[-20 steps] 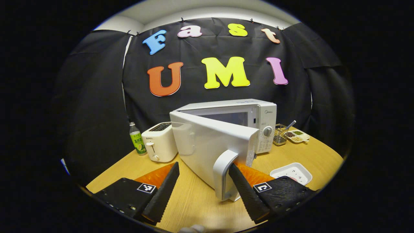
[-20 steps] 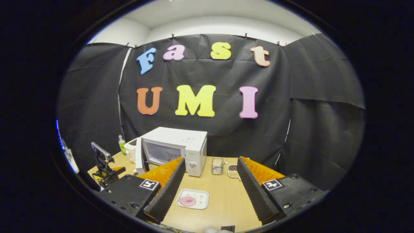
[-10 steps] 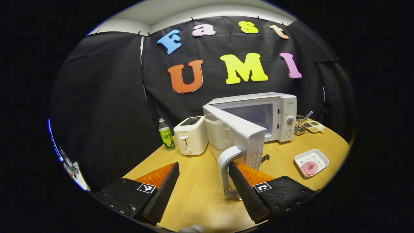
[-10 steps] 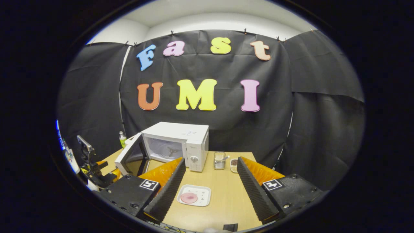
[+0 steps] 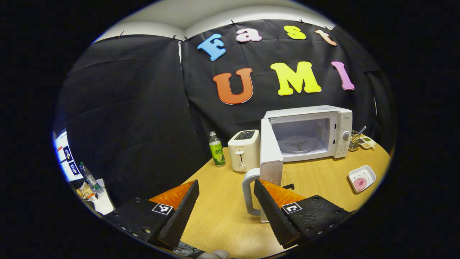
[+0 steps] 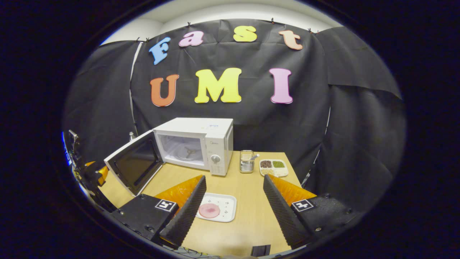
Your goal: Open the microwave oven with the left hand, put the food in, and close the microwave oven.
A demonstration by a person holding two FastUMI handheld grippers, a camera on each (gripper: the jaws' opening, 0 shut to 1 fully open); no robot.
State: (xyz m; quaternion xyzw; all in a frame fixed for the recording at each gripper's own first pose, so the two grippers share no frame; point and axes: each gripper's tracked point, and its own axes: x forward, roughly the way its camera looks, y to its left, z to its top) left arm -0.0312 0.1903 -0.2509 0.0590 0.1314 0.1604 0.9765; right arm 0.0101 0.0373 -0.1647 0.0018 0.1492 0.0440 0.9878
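Right gripper (image 6: 233, 205) jaws gape wide, holding nothing, with the white rectangular tray of pink food (image 6: 216, 211) lying flat right between them near the worktop's front edge. The open white microwave oven (image 6: 196, 145) sits beyond-left; left gripper (image 5: 225, 208) jaws also spread, one hooked behind the white door handle (image 5: 248, 192).

A white toaster (image 5: 244, 150) stands on the wooden bench (image 5: 222, 201), with a green-labelled bottle (image 5: 216, 149) just beside it on the side toward the black cloth wall. Toward the other end of the bench, a small wire basket (image 6: 246, 161) holding a utensil sits next to a divided white dish (image 6: 274, 167) of dark, green and pale fillings. Beyond the bench's edge, another bottle (image 5: 87, 175) stands among some clutter by a lit screen (image 5: 65, 156).
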